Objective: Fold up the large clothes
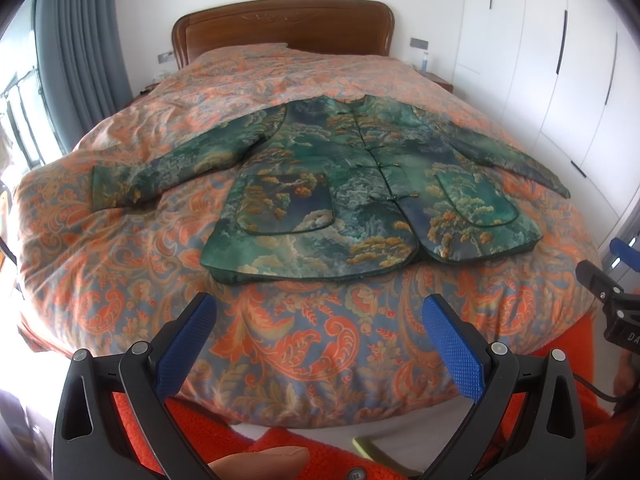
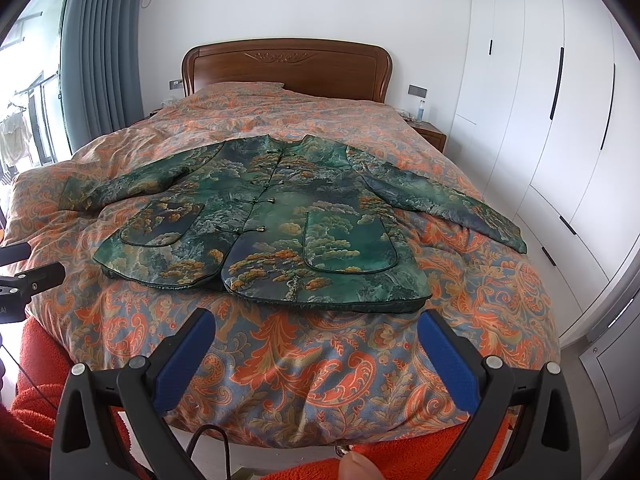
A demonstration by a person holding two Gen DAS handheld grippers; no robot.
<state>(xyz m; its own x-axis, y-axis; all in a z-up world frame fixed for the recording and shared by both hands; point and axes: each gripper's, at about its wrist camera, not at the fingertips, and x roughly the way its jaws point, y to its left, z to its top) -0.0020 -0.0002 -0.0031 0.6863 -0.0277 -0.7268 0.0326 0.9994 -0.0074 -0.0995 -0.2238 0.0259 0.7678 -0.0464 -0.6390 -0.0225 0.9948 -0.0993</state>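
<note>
The jacket (image 1: 360, 184) lies face up and spread flat on the bed (image 1: 280, 340), buttoned down the front, both sleeves stretched out to the sides and the hem nearest the foot of the bed. The left gripper (image 1: 320, 312) and the right gripper (image 2: 316, 328) both hang over the bedspread short of the hem, each with its fingers wide apart and holding nothing, so the folding looks not yet begun. The main risk is the quilted, slippery-looking cloth: a pinch that takes only the top layer of a sleeve (image 1: 152, 172) or hem would likely drag the front panel and leave the back behind, skewing the fold. A pinch too deep could catch the bedspread as well and pull it up with the jacket. The far sleeve (image 2: 448, 204) runs close to the bed's edge and might slide off if tugged sideways. The thick padding may also spring a fold back open.
</note>
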